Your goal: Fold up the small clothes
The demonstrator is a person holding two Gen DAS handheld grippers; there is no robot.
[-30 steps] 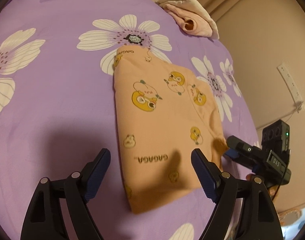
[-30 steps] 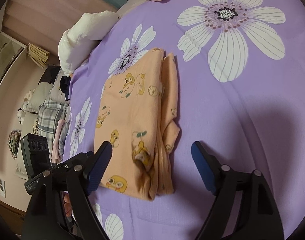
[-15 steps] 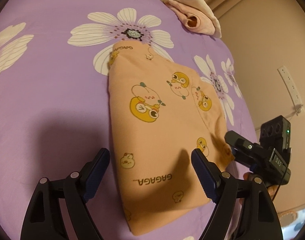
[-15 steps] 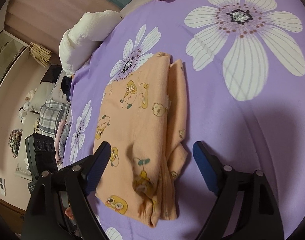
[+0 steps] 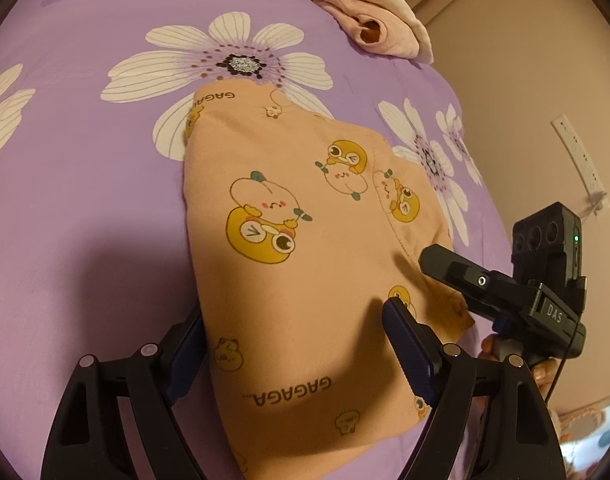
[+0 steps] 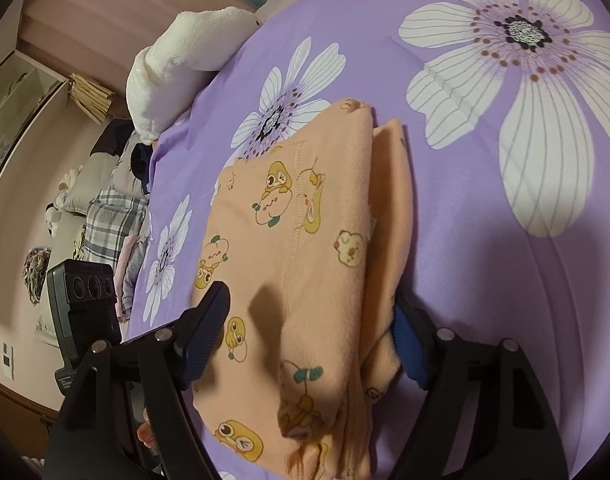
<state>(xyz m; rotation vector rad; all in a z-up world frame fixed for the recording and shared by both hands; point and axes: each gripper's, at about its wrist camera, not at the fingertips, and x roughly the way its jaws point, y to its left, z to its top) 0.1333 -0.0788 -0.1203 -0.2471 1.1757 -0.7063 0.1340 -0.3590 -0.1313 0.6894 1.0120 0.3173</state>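
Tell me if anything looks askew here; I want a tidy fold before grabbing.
The folded orange garment is uneven: in the right wrist view, an under layer pokes out past the top layer's edge on one long side. Nothing looks spilled or damaged.

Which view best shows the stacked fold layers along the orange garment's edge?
The right wrist view: the orange garment shows its layered edge running away from the camera. The left wrist view shows only its flat printed top.

Left gripper (image 5: pixel 297 344) jaws spread wide; right gripper (image 6: pixel 309 334) jaws likewise, low

Open purple bedspread (image 5: pixel 85 152) around garment (image 5: pixel 305 280)
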